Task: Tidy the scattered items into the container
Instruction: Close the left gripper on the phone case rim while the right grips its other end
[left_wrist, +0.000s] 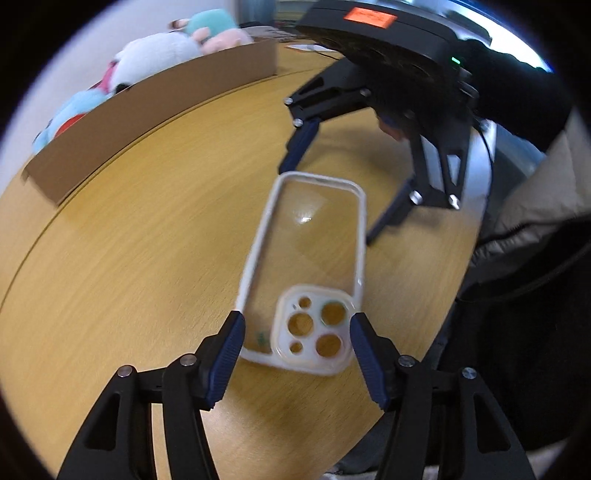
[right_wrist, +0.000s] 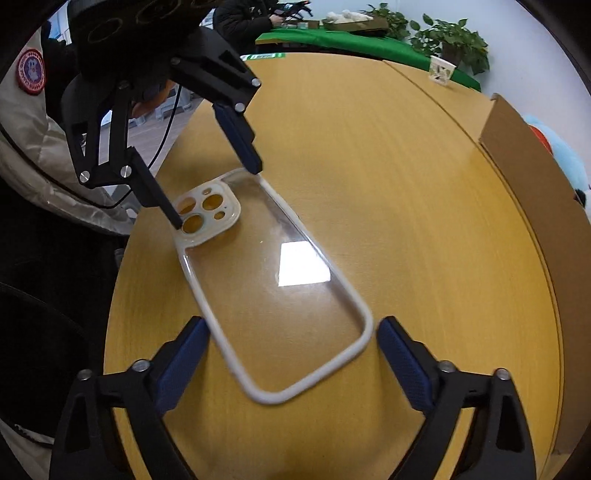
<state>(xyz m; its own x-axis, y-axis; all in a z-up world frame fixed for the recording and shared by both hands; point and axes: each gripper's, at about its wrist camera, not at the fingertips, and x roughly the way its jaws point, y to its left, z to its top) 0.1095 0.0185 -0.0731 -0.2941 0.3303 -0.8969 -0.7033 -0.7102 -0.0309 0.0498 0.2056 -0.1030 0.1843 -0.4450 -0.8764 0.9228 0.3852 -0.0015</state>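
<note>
**Both claws angled down, jaws apart**

L claw (left_wrist: 297, 350) enters from 6 o'clock, fingers spread, nothing pinched. R claw (right_wrist: 291, 360) likewise wide, pads (right_wrist: 181, 363) clear. Each faces the other, tips toward 12. Pale padded sleeve (right_wrist: 22, 122) behind L claw.

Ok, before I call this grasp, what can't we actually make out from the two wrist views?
- Left gripper on the phone case: motion blur in the left wrist view hides whether its pads press the rim.
- Right gripper: contact with the case is not clear either.
- Box: its wall hides the inside; only tops of plush toys show.
- Cup: print too small to read.
</note>
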